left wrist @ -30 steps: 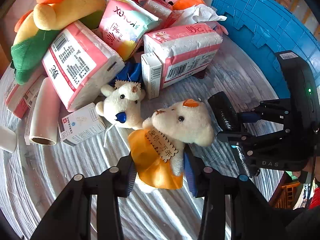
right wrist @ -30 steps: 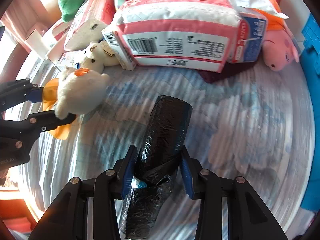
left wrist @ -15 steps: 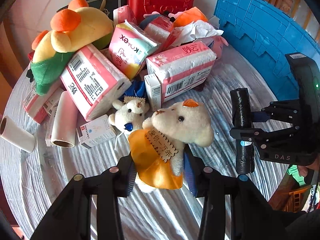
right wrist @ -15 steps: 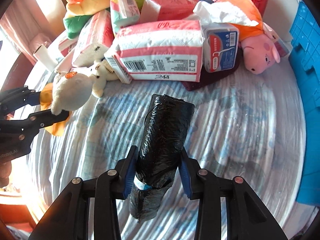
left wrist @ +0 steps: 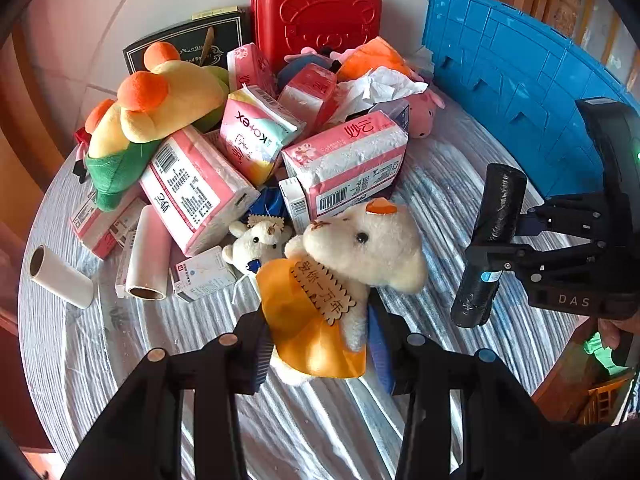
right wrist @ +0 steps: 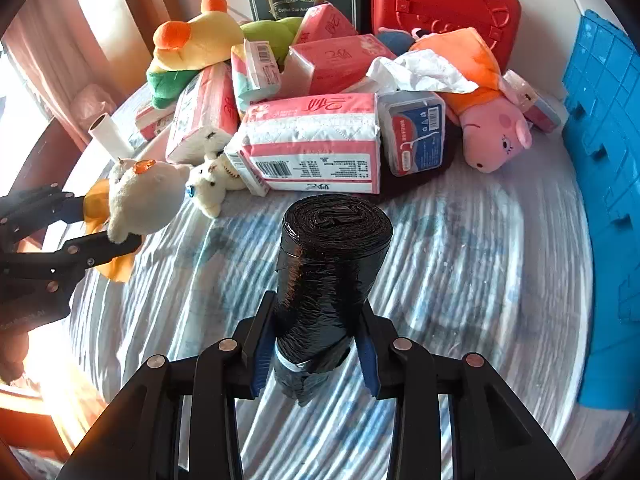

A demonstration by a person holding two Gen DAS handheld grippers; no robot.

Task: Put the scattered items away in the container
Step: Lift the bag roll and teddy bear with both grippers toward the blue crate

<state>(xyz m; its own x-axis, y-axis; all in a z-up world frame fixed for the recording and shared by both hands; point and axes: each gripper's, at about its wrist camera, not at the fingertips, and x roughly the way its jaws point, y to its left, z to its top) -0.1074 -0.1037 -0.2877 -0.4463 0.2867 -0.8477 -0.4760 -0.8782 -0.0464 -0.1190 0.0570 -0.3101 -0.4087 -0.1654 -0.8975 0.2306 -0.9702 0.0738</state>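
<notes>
- While the blue container (left wrist: 520,80) is standing at the right edge of the bench (right wrist: 460,280), the pile of tissue packs (right wrist: 316,148) and plush toys is crowding the far side.
- The left gripper (left wrist: 318,344) is holding the cream bear (left wrist: 360,248), its fingers (left wrist: 260,352) pinching the orange skirt, above the bench.
- The right gripper (right wrist: 314,350) is clamping the black bag roll (right wrist: 332,264), lifted and upright.
</notes>
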